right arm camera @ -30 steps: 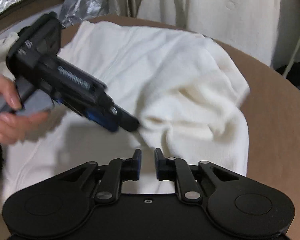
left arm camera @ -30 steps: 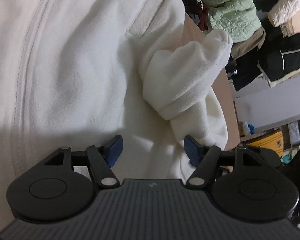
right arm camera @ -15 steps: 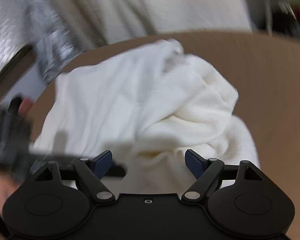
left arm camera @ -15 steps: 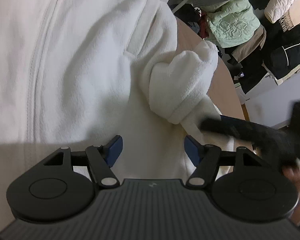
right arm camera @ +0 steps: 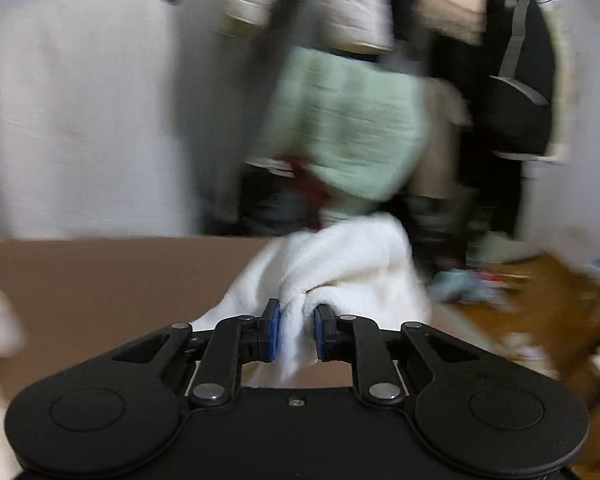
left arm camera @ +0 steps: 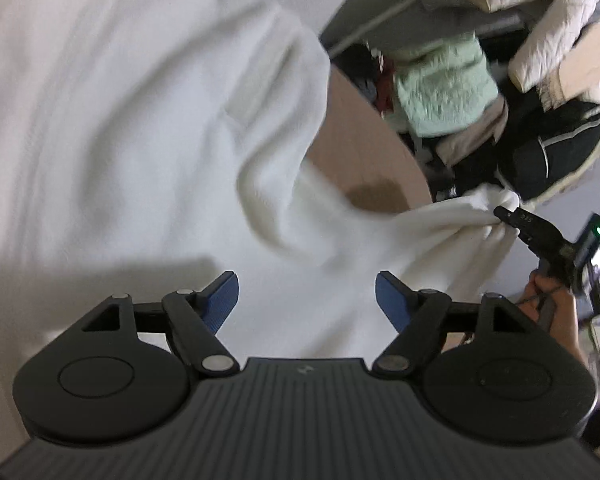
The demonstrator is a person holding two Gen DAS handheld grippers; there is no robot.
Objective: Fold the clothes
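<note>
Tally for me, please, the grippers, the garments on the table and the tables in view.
White fleece garment on the table: 1
Grippers: 2 (left gripper, jaws opening, nothing between them; right gripper, jaws closing on a fold of the garment)
Brown table: 1
Total: 4

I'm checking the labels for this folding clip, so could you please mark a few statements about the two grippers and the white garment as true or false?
1. The right gripper has white fleece sleeve between its pads. True.
2. The left gripper is clamped on the fleece. False: its jaws are opening, nothing pinched between them.
3. The sleeve is pulled out past the brown table edge. True.
4. A green quilted garment lies on the table. False: it hangs behind the table.
</note>
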